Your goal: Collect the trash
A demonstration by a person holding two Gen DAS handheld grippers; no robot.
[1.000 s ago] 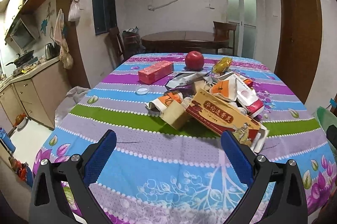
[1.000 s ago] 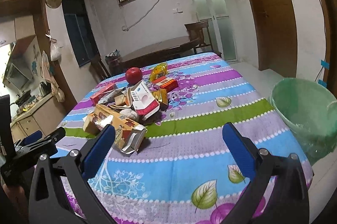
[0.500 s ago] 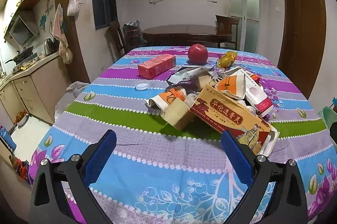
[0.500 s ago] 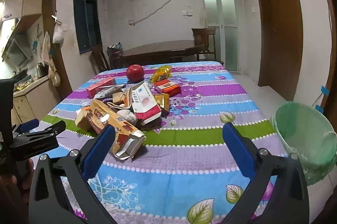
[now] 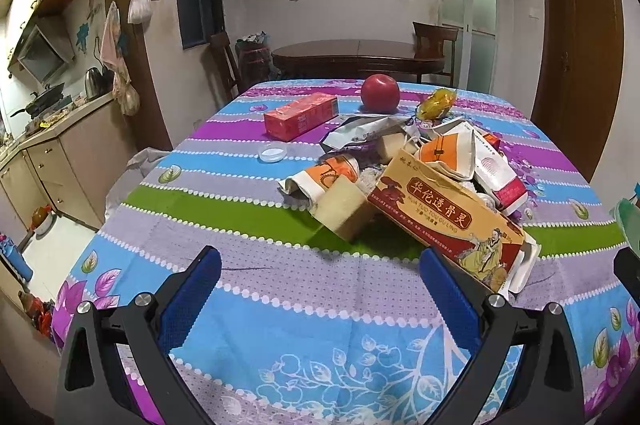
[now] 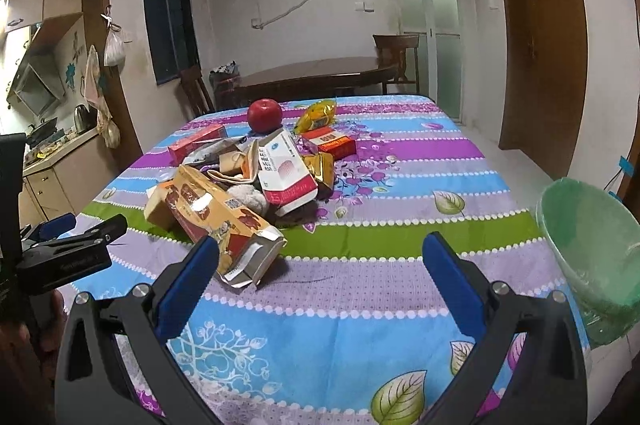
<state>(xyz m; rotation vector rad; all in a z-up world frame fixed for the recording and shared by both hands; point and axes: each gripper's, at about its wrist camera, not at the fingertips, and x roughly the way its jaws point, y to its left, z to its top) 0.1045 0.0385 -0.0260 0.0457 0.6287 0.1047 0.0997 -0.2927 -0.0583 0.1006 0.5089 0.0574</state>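
A pile of trash lies mid-table: a long yellow-red carton (image 5: 448, 221) (image 6: 216, 221), a tan small box (image 5: 344, 205), a white-red medicine box (image 6: 286, 171), crumpled wrappers and an orange-white packet (image 5: 332, 173). My left gripper (image 5: 320, 277) is open and empty, low over the table just short of the pile. My right gripper (image 6: 320, 261) is open and empty, with the long carton's torn end by its left finger. A green-lined trash bin (image 6: 592, 249) stands off the table's right edge.
A red apple (image 5: 380, 93) (image 6: 264, 115), a pink-red box (image 5: 300, 115), a yellow snack bag (image 6: 316, 115), a red packet (image 6: 332, 143) and a small clear lid (image 5: 272, 152) lie on the striped tablecloth (image 5: 280, 305). A dark wooden table (image 5: 356, 53) and chairs stand behind; kitchen counter at left.
Both grippers have moved closer to the pile, which looms larger; the right view has swung level. Both stay open and empty.
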